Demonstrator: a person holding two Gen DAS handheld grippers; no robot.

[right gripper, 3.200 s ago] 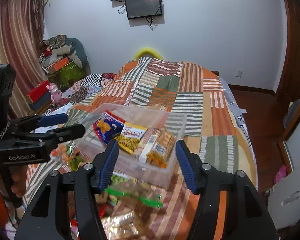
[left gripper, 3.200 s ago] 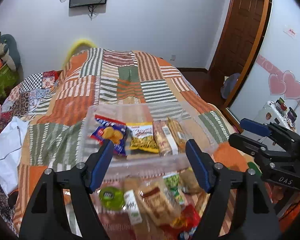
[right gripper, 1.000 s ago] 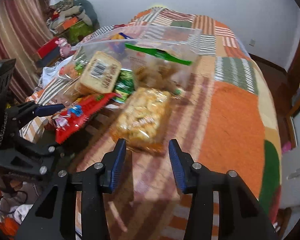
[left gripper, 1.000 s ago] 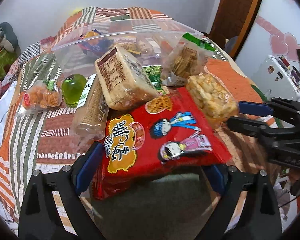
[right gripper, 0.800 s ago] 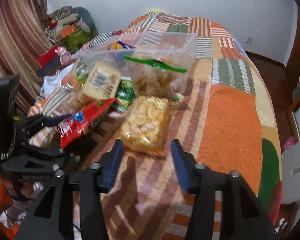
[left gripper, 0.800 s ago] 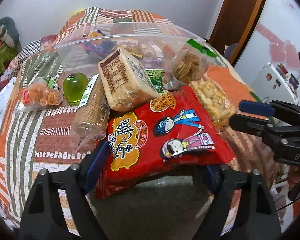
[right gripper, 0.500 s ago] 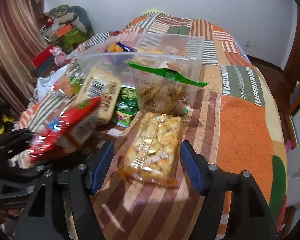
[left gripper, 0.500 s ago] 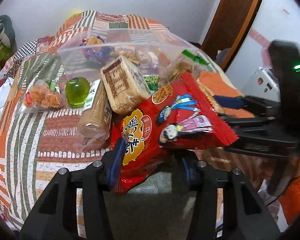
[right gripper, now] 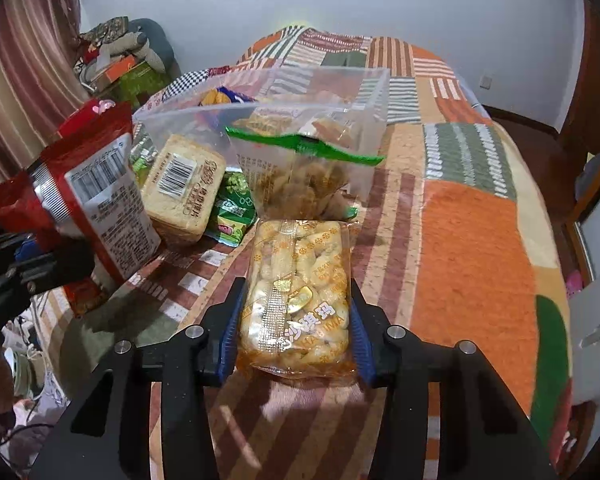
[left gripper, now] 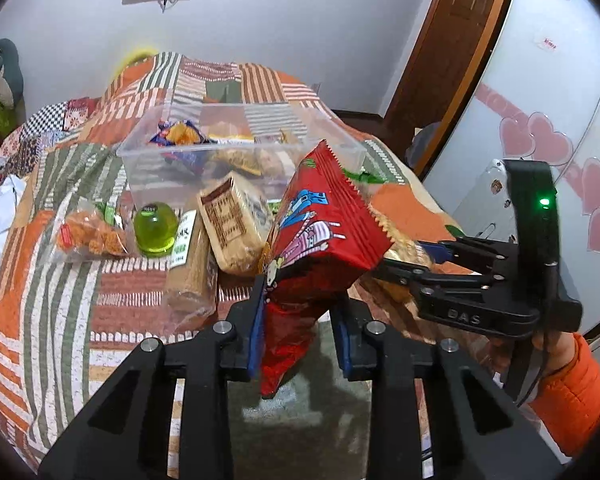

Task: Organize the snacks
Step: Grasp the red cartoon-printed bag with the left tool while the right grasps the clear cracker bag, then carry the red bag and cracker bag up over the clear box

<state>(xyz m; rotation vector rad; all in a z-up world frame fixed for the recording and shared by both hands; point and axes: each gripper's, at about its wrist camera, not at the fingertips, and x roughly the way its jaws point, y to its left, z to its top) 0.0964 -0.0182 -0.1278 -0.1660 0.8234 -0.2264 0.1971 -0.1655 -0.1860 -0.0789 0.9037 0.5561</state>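
Observation:
My left gripper (left gripper: 296, 320) is shut on a red snack bag (left gripper: 320, 236) and holds it tilted up above the bed; the bag also shows in the right wrist view (right gripper: 96, 204). My right gripper (right gripper: 294, 320) is shut on a clear pack of yellow puffed snacks (right gripper: 296, 292), which still lies on the quilt. A clear plastic bin (left gripper: 236, 148) with several snacks inside stands behind the pile; it also shows in the right wrist view (right gripper: 364, 92).
Loose on the patchwork quilt (right gripper: 472, 232): a beige cracker pack (left gripper: 228, 220), a long biscuit sleeve (left gripper: 188, 272), a green jelly cup (left gripper: 156, 226), an orange snack bag (left gripper: 88, 232), a green-topped zip bag (right gripper: 300, 176). Door and wardrobe stand right.
My left gripper closed on the red bag and lifted it upright off the bed. My right gripper moved forward and closed around the yellow snack pack.

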